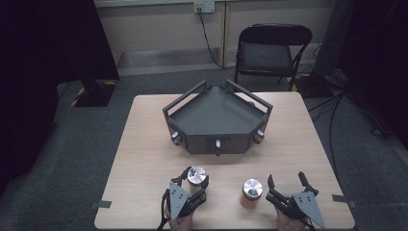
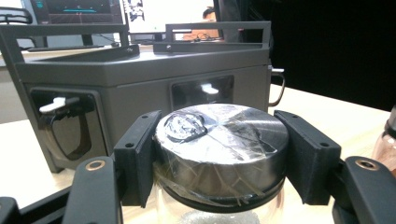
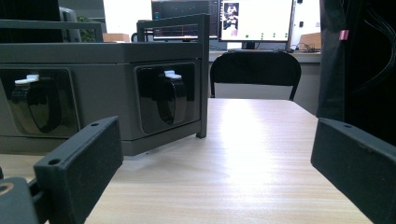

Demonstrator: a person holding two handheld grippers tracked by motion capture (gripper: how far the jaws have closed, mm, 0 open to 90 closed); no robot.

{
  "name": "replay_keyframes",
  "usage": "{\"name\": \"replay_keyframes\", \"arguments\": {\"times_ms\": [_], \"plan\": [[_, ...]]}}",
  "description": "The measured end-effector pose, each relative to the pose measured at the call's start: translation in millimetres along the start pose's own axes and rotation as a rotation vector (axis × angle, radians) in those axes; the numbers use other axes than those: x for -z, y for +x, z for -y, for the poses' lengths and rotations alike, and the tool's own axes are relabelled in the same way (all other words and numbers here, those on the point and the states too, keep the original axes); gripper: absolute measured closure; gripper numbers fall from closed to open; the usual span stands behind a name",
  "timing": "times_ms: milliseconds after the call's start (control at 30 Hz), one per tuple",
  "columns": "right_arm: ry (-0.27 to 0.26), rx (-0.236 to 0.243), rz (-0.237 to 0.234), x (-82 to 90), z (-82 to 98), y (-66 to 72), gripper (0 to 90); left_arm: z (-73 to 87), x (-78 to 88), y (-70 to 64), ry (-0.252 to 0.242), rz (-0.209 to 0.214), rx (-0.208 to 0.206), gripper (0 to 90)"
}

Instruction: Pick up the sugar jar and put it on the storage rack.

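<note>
Left claw (image 2: pixel 219 158) clamped on jar lid (image 2: pixel 222 149), right claw (image 3: pixel 219 163) wide, empty

The grey angular tray box (image 1: pixel 217 126) blocks the table's (image 1: pixel 144 159) middle; bare wood flanks it.

no legible text, monitor screens unreadable

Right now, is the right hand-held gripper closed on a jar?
No, the right hand-held gripper stands open with only bare table between its jaws.
</note>
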State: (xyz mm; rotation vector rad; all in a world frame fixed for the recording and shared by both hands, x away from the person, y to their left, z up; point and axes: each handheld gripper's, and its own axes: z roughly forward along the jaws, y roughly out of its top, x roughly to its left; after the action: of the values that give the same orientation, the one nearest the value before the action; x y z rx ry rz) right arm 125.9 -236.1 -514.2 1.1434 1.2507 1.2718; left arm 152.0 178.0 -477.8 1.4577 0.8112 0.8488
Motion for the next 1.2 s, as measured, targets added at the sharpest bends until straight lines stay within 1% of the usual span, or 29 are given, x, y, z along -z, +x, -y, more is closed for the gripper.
{"name": "replay_keyframes", "arguments": {"times_ms": [200, 333, 433, 467, 567, 700, 800, 867, 933, 1133, 1200], "plan": [[0.0, 0.001, 0.0, 0.0, 0.0, 0.0, 1.3, -8.1, 0.3, 1.8, -0.011, 0.029, -0.02, 35.4], [0.0, 0.0, 0.0, 0.0, 0.0, 0.0, 1.3, -12.3, -1.7, 6.6, -0.018, 0.052, -0.013, 35.4], [0.0, 0.0, 0.0, 0.0, 0.0, 0.0, 1.3, -15.6, -3.9, 11.6, -0.012, 0.068, -0.001, 35.4], [0.0, 0.0, 0.0, 0.0, 0.0, 0.0, 1.3, -16.4, -4.3, 13.4, -0.011, 0.072, -0.003, 35.4], [0.0, 0.0, 0.0, 0.0, 0.0, 0.0, 1.3, -18.6, -5.5, 14.7, -0.009, 0.071, -0.015, 35.4], [0.0, 0.0, 0.0, 0.0, 0.0, 0.0, 1.3, -22.4, -8.6, 21.3, -0.007, 0.086, -0.006, 35.4], [0.0, 0.0, 0.0, 0.0, 0.0, 0.0, 1.3, -25.2, -11.6, 25.3, -0.008, 0.09, -0.001, 35.5], [0.0, 0.001, 0.0, 0.0, 0.0, 0.0, 1.3, -27.7, -14.9, 28.5, -0.009, 0.093, 0.013, 35.4], [0.0, 0.001, 0.0, 0.0, 0.0, 0.0, 1.3, -31.6, -18.2, 30.5, -0.013, 0.089, 0.014, 35.4], [0.0, 0.0, 0.0, 0.0, 0.0, 0.0, 1.3, -46.3, -27.7, 39.5, -0.029, 0.101, 0.005, 35.4], [0.0, 0.0, 0.0, 0.0, 0.0, 0.1, 1.3, -48.7, -29.1, 39.7, -0.031, 0.099, 0.007, 35.5]]}}
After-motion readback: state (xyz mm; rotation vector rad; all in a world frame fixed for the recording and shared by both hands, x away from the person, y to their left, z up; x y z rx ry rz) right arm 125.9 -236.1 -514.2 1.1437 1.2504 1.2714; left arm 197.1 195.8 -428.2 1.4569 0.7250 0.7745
